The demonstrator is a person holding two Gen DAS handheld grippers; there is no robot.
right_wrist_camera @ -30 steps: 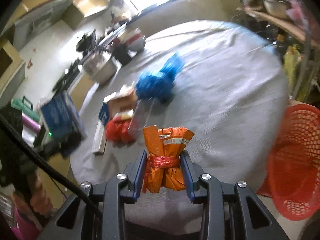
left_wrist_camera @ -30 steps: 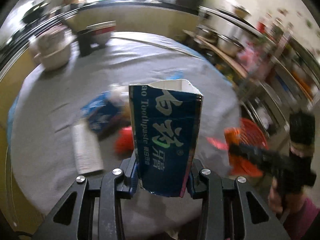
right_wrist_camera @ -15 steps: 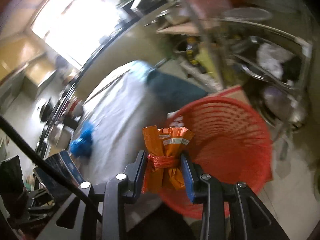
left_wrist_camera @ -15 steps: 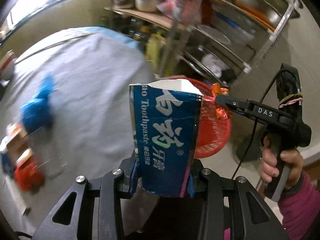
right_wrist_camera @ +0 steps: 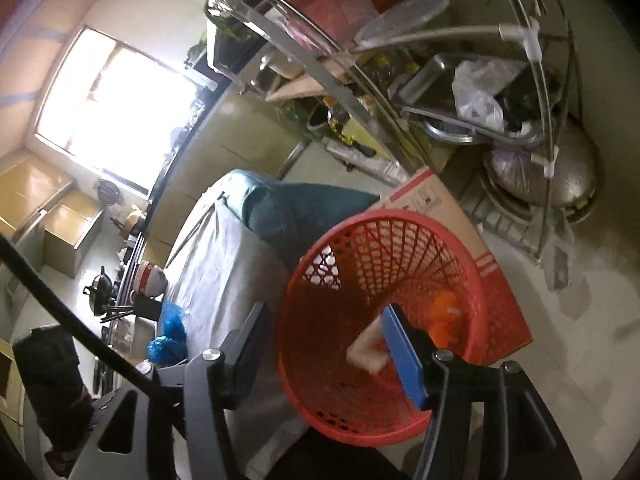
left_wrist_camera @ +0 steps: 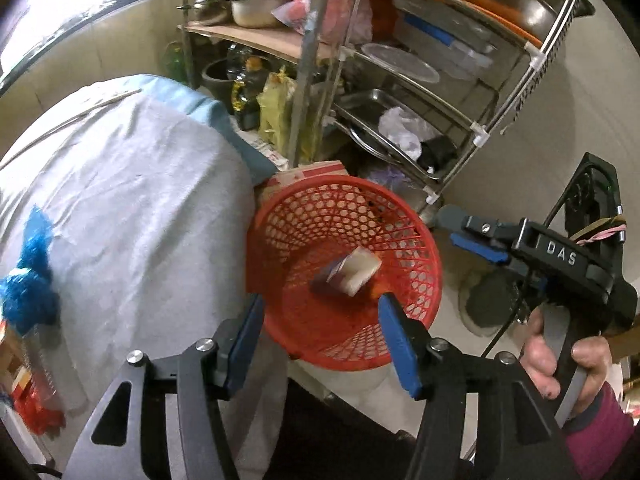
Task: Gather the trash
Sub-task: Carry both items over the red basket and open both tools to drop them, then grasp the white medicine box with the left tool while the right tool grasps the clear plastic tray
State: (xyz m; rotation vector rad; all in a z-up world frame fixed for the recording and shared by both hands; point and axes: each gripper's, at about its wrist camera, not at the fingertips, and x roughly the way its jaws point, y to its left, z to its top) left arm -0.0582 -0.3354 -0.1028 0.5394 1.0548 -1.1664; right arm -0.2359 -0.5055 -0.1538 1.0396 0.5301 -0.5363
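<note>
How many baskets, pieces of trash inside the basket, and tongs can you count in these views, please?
Red basket: 1
Trash in it: 2 (blue-and-white box, orange packet)
Tongs: 2 (left tongs, right tongs, both open)
Total: 5

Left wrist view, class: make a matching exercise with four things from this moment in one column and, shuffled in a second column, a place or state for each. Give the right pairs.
Things:
1. toothpaste box
2. blue plastic bag
3. left gripper
4. white plastic bag

Places or states:
A. jaws apart, holding nothing
B. on the metal rack
C. inside the red basket
D. lying on the grey table cloth

Pairs: 1-C, 2-D, 3-A, 4-B
</note>
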